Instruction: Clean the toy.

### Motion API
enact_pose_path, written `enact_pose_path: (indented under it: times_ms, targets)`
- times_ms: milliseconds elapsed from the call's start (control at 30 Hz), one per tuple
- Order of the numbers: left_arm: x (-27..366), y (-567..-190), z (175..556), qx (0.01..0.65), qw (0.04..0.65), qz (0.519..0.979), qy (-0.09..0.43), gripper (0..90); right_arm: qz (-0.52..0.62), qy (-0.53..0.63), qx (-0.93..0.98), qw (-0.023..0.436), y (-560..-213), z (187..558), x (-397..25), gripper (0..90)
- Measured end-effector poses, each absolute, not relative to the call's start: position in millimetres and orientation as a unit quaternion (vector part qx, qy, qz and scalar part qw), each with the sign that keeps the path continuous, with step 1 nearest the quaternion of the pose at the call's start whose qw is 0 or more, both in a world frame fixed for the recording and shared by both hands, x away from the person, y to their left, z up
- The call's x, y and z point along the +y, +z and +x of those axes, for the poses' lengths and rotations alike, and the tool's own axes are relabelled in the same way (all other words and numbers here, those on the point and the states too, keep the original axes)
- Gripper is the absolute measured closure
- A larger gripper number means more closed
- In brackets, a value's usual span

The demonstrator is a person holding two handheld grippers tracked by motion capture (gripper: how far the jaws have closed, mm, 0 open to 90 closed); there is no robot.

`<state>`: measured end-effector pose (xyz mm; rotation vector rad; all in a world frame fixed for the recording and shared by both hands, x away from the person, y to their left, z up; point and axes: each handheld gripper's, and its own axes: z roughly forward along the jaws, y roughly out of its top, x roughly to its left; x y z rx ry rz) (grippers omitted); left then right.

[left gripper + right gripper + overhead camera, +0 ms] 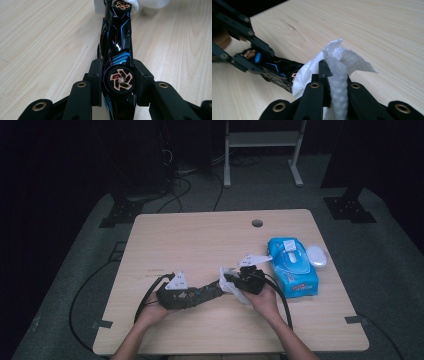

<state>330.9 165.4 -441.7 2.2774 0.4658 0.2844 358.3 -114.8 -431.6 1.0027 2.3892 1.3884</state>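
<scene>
I think I am wiping the toy car, and next I must rub the wipe along its side. The table (200, 240) holds everything. The blue wipes pack (295, 270) sits right of the car, lid open. My left gripper (119, 82) squeezes the car (117, 50). My right gripper (335, 85) pinches a white wipe (342, 57) against the car's front.
</scene>
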Motion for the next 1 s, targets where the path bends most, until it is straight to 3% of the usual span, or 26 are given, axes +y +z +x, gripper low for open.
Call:
enact_pose_path:
  times_ms: [233,367,633,1000]
  targets:
    - [161,-439,332,0.189,0.380,0.899,0.113,63.7,0.339,0.488,0.802,0.070,-437,358,-115,87.2]
    - [151,-431,337,0.187,0.378,0.900,0.113,55.7,0.348,0.495,0.793,0.070,-435,358,-126,87.2]
    - [114,-427,353,0.180,0.330,0.920,0.107,48.5,0.363,0.506,0.780,0.058,-435,358,-144,87.2]
    - [91,-431,363,0.179,0.271,0.941,0.092,53.1,0.371,0.515,0.772,0.042,-438,359,-146,87.2]
